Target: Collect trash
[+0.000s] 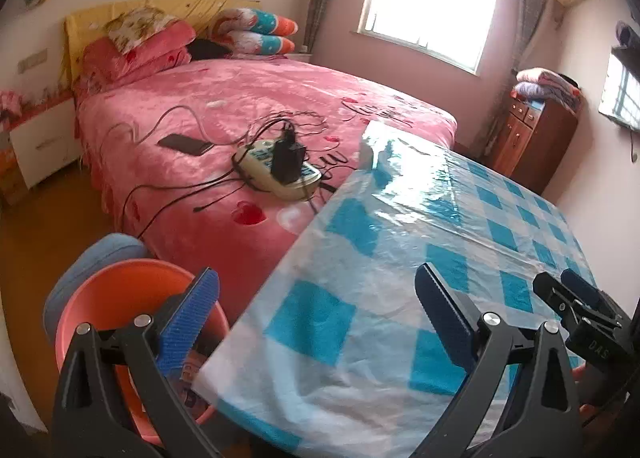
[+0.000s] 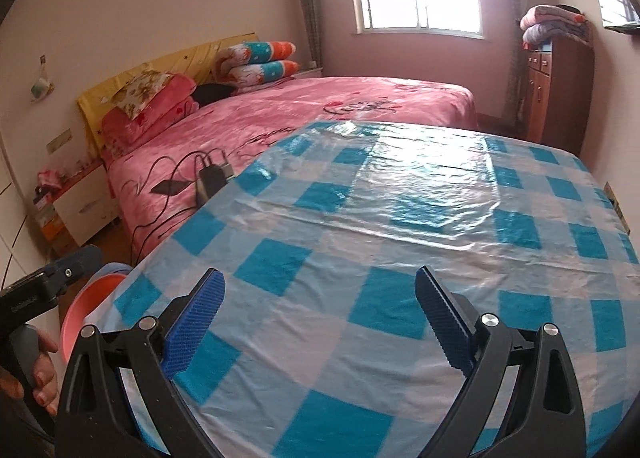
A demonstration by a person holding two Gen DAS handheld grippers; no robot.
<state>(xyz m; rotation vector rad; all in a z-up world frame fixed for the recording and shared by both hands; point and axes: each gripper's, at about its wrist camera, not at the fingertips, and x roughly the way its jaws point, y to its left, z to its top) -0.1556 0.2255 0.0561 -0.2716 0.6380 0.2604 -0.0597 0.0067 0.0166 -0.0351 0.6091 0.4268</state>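
Note:
An orange-pink plastic bin (image 1: pixel 120 298) stands on the floor at the near left corner of the table (image 1: pixel 400 278), which is covered with a blue-and-white checked plastic cloth. A printed wrapper (image 1: pixel 190 378) shows inside the bin, low down. My left gripper (image 1: pixel 316 310) is open and empty over that table corner, its left finger above the bin's rim. My right gripper (image 2: pixel 320 318) is open and empty above the near part of the table (image 2: pixel 400 225). The bin (image 2: pixel 86 310) shows at the left edge of the right wrist view. No trash shows on the tabletop.
A bed with a pink cover (image 1: pixel 240 109) lies beyond the table, with a power strip and chargers (image 1: pixel 280 169), a phone (image 1: pixel 186 143) and cables on it. A white nightstand (image 1: pixel 40 145) stands left. A wooden cabinet (image 1: pixel 528 137) with folded blankets stands by the window.

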